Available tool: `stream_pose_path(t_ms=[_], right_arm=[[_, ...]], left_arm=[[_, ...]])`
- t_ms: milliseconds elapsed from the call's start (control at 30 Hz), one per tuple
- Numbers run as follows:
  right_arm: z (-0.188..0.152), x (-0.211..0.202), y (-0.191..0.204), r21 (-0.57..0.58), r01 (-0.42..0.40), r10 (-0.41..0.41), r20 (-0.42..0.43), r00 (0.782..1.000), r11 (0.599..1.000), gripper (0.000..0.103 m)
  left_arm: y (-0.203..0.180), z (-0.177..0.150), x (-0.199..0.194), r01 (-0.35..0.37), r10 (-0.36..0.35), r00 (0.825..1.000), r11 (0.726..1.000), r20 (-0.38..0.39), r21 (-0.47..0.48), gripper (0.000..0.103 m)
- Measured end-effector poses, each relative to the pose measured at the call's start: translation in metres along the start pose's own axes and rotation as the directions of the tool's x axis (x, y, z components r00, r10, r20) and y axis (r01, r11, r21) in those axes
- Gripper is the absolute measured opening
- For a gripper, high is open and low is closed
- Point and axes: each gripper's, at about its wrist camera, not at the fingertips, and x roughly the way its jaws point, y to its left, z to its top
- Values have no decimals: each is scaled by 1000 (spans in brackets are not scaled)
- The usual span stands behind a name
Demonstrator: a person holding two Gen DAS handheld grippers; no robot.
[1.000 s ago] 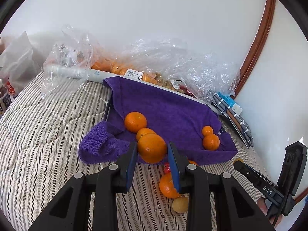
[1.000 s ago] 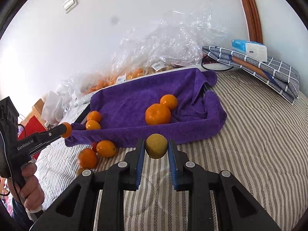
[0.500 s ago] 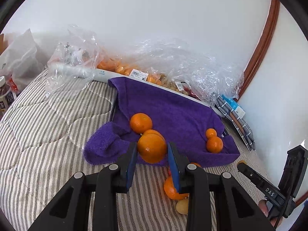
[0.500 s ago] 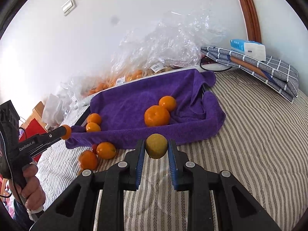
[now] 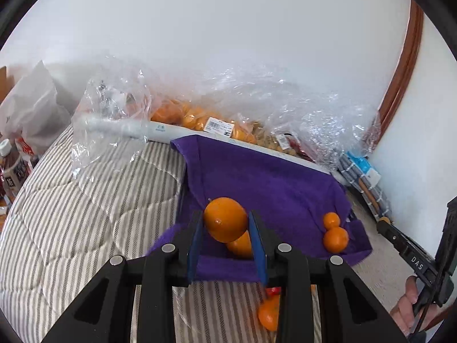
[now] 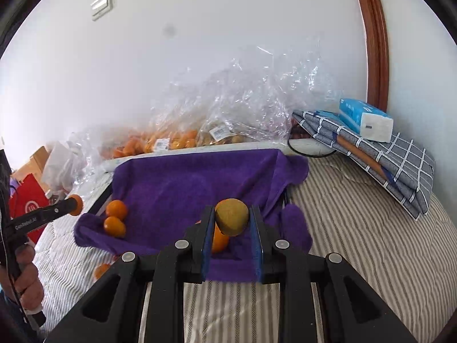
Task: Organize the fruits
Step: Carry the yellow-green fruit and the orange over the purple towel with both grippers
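Note:
My left gripper (image 5: 225,223) is shut on an orange (image 5: 225,218), held over the near edge of a tray lined with a purple towel (image 5: 262,183). Another orange (image 5: 241,244) lies just behind it on the towel, and two more oranges (image 5: 334,233) sit at the towel's right side. My right gripper (image 6: 232,221) is shut on a yellow-brown round fruit (image 6: 231,220) above the near edge of the same purple towel (image 6: 185,185). An orange (image 6: 219,241) shows behind its left finger; two small oranges (image 6: 114,220) lie at the towel's left.
Loose oranges (image 5: 268,315) and a small red fruit (image 5: 272,291) lie on the striped bed cover (image 5: 85,214) below the tray. Clear plastic bags of fruit (image 6: 200,131) line the wall. Folded checked cloth with a tissue pack (image 6: 365,118) sits far right; bottles (image 5: 11,168) stand at left.
Both grippers have risen and moved forward with their fruit, from over the bed cover to above the towel's near edge. The grips stayed shut.

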Motion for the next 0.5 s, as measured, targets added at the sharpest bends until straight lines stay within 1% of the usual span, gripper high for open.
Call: stream_pose_path(t_ms=[133, 267, 333, 500], right_arm=[[0, 21, -6, 0, 10, -10, -34, 999, 1000, 24], [-11, 41, -14, 25, 16, -14, -79, 997, 1000, 24], [-12, 46, -15, 32, 17, -14, -98, 995, 999, 24], [-14, 49, -17, 43, 5, 0, -113, 994, 999, 24]], left_arm=[[7, -1, 15, -4, 4, 1000, 1000, -25, -27, 30], [9, -6, 24, -14, 13, 999, 1000, -38, -14, 30], [9, -7, 25, -17, 16, 999, 1000, -43, -7, 30], [9, -6, 29, -13, 13, 998, 1000, -57, -12, 30]])
